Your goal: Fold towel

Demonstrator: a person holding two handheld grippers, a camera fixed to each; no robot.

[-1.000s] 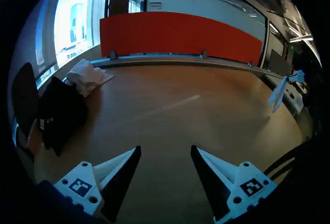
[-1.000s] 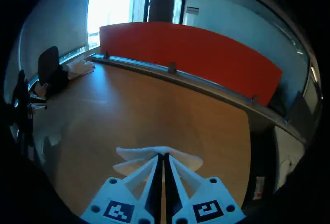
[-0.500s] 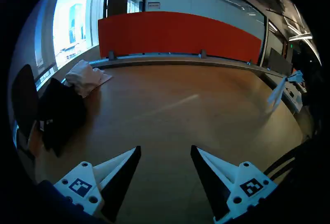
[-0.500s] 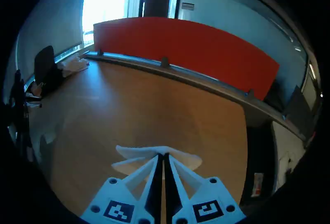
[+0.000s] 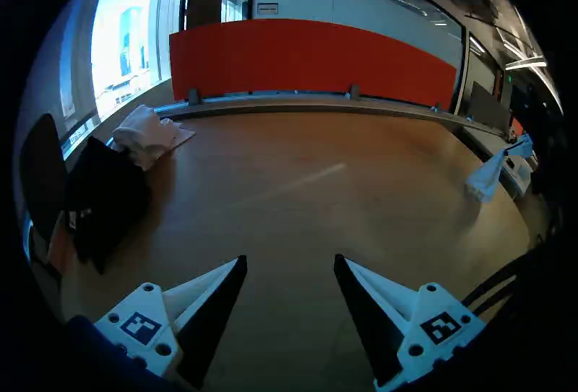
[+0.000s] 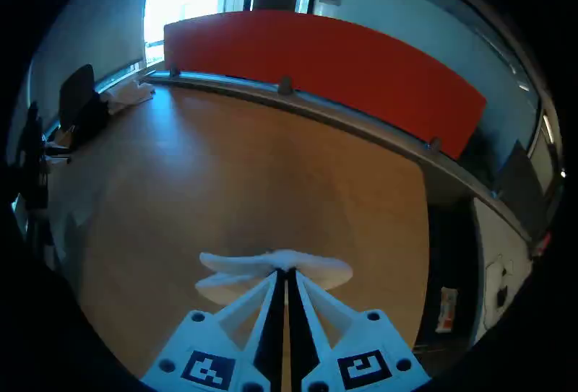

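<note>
Softly crumpled towel (image 6: 321, 271), pinched in right tongs (image 6: 287, 273), glossy wooden table (image 6: 253, 168)

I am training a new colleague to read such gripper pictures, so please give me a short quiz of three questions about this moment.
1. Multiple choice: what does the right gripper hold?
A) a white towel
B) a black bag
C) nothing
2. True or false: the left gripper is shut on a piece of cloth.
3. Fill in the missing word: the pile of white cloth lies at the far corner of the table, near the ___ partition.

Key:
1. A: both fingers press on it.
2. False: its jaws stand open with nothing between them.
3. red
</note>
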